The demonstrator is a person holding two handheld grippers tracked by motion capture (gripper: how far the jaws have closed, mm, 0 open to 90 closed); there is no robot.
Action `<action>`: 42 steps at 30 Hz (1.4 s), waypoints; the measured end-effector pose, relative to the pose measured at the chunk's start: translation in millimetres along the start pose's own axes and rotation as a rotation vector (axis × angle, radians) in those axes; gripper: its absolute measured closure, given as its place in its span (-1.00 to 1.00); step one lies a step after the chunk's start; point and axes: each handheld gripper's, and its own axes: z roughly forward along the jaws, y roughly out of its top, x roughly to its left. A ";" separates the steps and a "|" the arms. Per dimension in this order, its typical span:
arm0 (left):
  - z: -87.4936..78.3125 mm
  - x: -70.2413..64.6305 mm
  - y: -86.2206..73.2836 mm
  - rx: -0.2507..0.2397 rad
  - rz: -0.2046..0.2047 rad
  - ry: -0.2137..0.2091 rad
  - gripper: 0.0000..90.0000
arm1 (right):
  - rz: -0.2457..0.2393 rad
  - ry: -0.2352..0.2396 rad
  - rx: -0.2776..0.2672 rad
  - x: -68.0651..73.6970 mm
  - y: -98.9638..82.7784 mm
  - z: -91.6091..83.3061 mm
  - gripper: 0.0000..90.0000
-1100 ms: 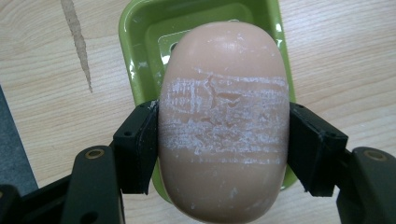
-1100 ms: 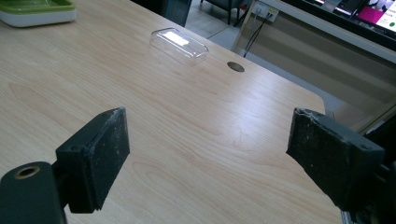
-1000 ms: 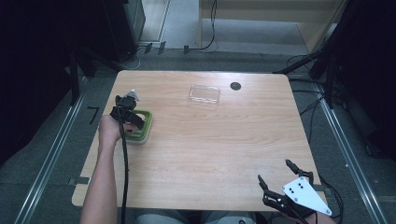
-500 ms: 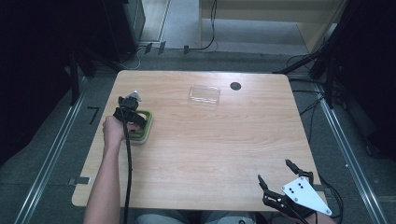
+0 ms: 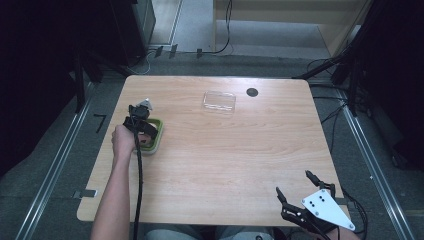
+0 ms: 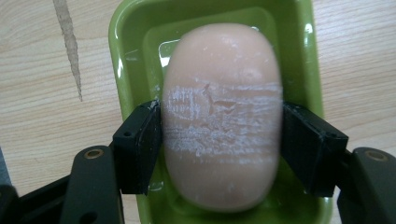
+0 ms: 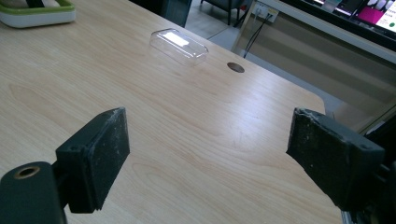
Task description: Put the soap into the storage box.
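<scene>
Pale wood, the table (image 5: 235, 165), and not much on it. Over on the left side sits a green soap dish (image 5: 153, 136), and the left gripper (image 6: 219, 140) is down in it with both jaws pressed against the flanks of a pinkish bar of soap (image 6: 222, 116), which lies in the dish's hollow. The bar's top is scuffed white where it sits between the pads. From above, the hand (image 5: 123, 141) and the gripper's black body cover most of the dish, so the soap is hidden there.

Toward the far edge lies a clear plastic lid (image 5: 219, 101), on its own, with a small dark round hole (image 5: 252, 92) in the tabletop just to its right. Both are well apart from the dish.

The right gripper (image 5: 297, 197) hangs at the near right corner, jaws spread wide around nothing, bare wood between them.
</scene>
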 end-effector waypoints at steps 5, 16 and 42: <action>-2.1 -0.2 -0.5 0.002 0.000 0.003 -0.32 | -0.001 -0.001 -0.001 0.0 0.1 -0.1 -0.70; -18.3 -1.6 -6.4 -0.002 0.009 -0.018 -0.48 | -0.001 0.001 -0.001 0.6 0.3 0.2 -0.70; -55.6 -25.2 -43.2 0.020 0.100 -0.026 -0.86 | -0.008 0.000 -0.011 2.3 1.2 -1.0 -0.70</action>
